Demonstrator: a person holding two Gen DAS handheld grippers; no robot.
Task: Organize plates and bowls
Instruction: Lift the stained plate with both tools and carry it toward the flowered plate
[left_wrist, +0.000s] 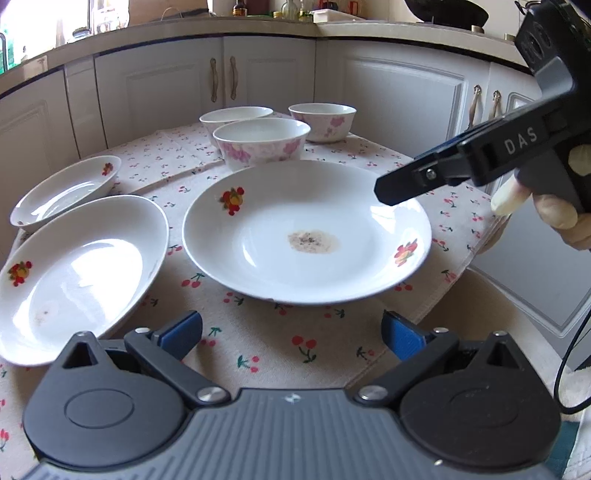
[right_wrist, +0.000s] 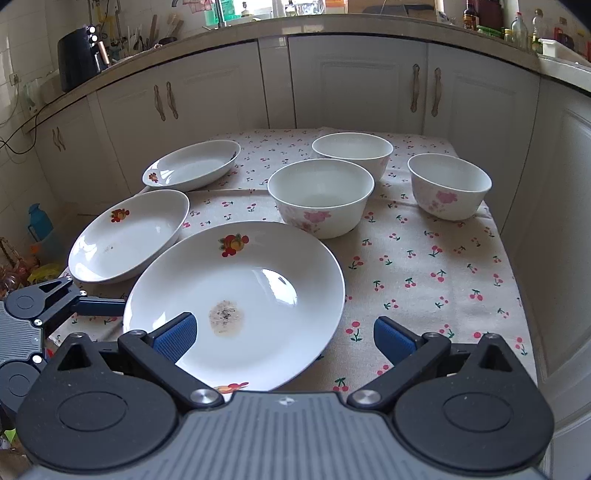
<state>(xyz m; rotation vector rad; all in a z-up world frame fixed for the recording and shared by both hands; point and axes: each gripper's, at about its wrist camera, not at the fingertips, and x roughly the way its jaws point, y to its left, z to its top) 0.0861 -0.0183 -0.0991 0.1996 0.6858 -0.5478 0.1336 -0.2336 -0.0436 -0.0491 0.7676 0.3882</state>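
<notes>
Three white plates with fruit motifs lie on a cherry-print cloth: a large soiled plate (left_wrist: 306, 232) (right_wrist: 240, 302) in front, a second plate (left_wrist: 74, 273) (right_wrist: 129, 236) to its left, a third (left_wrist: 66, 192) (right_wrist: 192, 162) behind that. Three white bowls with pink flowers (left_wrist: 262, 142) (right_wrist: 321, 195) (right_wrist: 352, 151) (right_wrist: 448, 184) stand at the back. My left gripper (left_wrist: 291, 336) is open and empty above the cloth, short of the large plate. My right gripper (right_wrist: 284, 336) is open and empty over the large plate's near rim; it also shows in the left wrist view (left_wrist: 402, 188).
The cloth-covered table (right_wrist: 443, 266) stands before white kitchen cabinets (right_wrist: 354, 81). A counter (right_wrist: 332, 22) with bottles and an air fryer (right_wrist: 79, 59) runs behind. The left gripper (right_wrist: 55, 299) shows at the left edge of the right wrist view.
</notes>
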